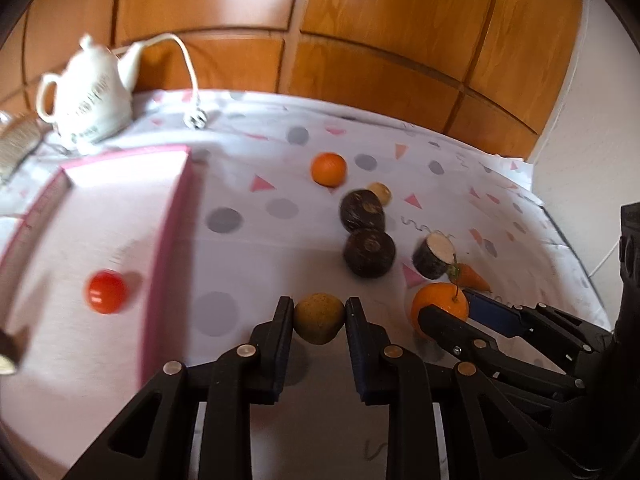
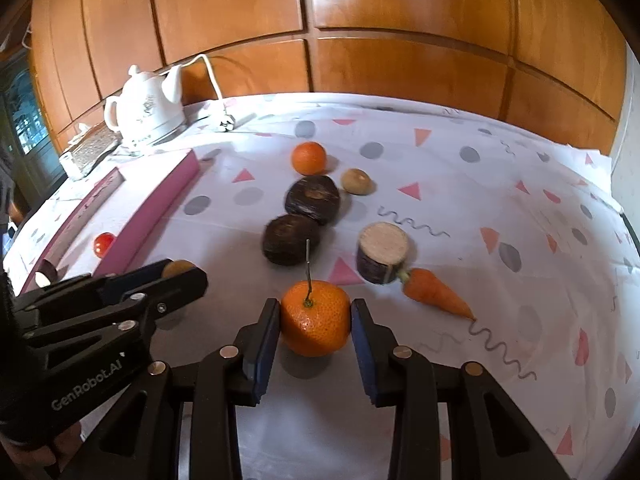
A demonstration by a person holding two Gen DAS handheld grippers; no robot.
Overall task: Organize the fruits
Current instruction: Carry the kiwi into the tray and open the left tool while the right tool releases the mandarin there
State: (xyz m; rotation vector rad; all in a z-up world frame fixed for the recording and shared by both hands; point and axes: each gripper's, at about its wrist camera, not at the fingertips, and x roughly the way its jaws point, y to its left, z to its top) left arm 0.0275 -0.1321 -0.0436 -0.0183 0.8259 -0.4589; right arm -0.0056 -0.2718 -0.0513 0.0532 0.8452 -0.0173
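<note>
The pink tray (image 1: pixel 168 240) at the table's left edge holds a red tomato (image 1: pixel 106 291) (plus a dark piece at its near end). The left gripper (image 1: pixel 319 316) pinches a small brownish-yellow fruit (image 1: pixel 319 319) beside the tray; the right gripper (image 2: pixel 315 326) clamps a stemmed orange (image 2: pixel 315 322) near the front edge.

Blurred in the left wrist view: red ball (image 1: pixel 106 291) in the pink tray (image 1: pixel 168 240), teapot (image 1: pixel 86 94) at the table's far left corner; cut by that picture's left edge, a dark stub (image 1: pixel 10 350); half hidden behind the left gripper (image 2: pixel 188 276) in the right wrist view, a brownish fruit (image 2: pixel 178 269); print on the teapot unreadable.
</note>
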